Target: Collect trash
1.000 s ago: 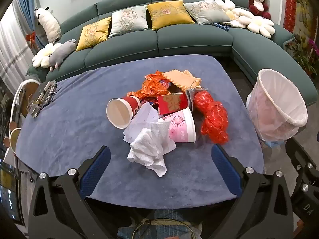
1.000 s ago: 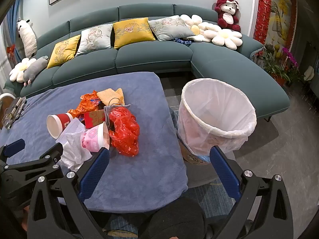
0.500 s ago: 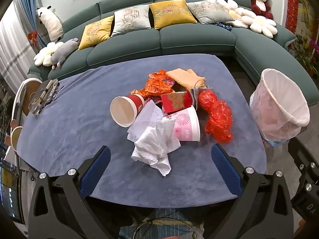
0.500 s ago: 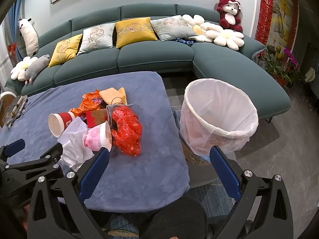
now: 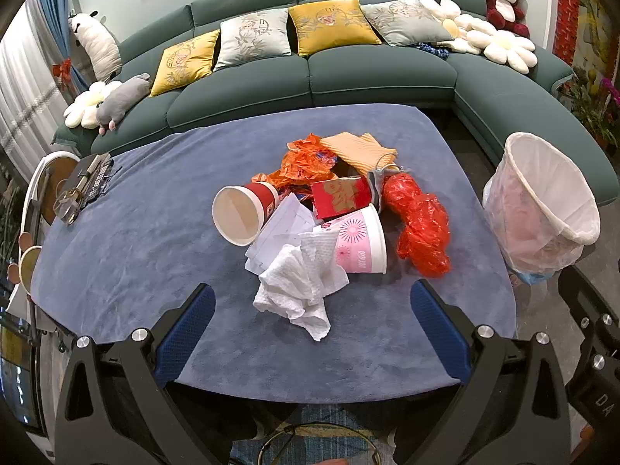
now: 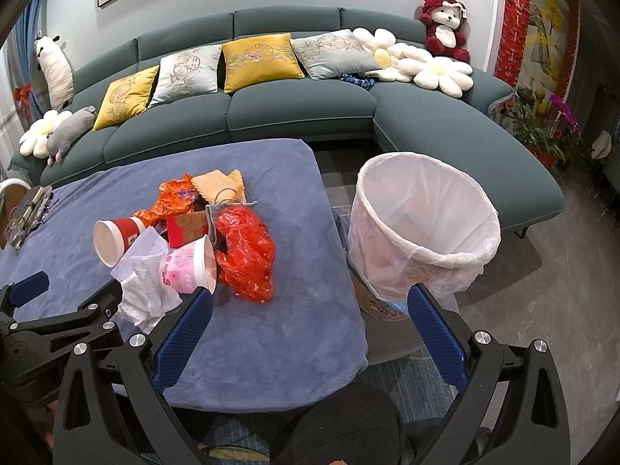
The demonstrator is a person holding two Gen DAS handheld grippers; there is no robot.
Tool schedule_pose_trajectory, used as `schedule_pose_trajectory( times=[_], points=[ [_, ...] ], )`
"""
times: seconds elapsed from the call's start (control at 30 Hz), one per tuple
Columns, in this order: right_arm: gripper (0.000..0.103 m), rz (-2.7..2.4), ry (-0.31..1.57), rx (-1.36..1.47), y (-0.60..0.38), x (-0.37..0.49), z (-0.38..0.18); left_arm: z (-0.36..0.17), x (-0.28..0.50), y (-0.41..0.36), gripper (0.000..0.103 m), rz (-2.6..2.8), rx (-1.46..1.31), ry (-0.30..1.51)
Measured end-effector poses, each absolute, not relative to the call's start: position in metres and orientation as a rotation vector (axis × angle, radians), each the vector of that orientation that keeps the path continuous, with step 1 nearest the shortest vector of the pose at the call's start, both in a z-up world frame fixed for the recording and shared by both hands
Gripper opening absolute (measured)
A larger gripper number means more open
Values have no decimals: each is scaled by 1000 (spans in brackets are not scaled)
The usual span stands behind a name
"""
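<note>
Both grippers hover with jaws spread wide and empty: the left gripper (image 5: 310, 321) over the near edge of a blue-covered table (image 5: 135, 240), facing a crumpled white paper towel (image 5: 300, 283); the right gripper (image 6: 310, 325) at the table's right corner. Beyond lie a pink paper cup (image 5: 360, 242), red paper cup (image 5: 242, 213), red plastic bag (image 5: 420, 224) and orange wrapper (image 5: 306, 162). A white-lined wastebasket (image 6: 422, 228) stands on the floor beside the table
</note>
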State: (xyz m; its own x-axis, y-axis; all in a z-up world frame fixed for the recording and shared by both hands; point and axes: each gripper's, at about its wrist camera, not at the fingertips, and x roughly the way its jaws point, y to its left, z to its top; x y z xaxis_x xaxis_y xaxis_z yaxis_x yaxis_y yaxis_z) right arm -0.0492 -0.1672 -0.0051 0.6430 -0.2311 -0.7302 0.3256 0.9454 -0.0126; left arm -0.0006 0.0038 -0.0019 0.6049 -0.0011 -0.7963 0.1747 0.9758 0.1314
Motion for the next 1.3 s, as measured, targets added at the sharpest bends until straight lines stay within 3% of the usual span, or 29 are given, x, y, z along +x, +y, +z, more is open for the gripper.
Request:
schedule_pose_trajectory(
  times=[1.3],
  points=[
    [96,-322,820,127,-173,-51,-7,-8,-1,-2,96,-132,221,939]
  ],
)
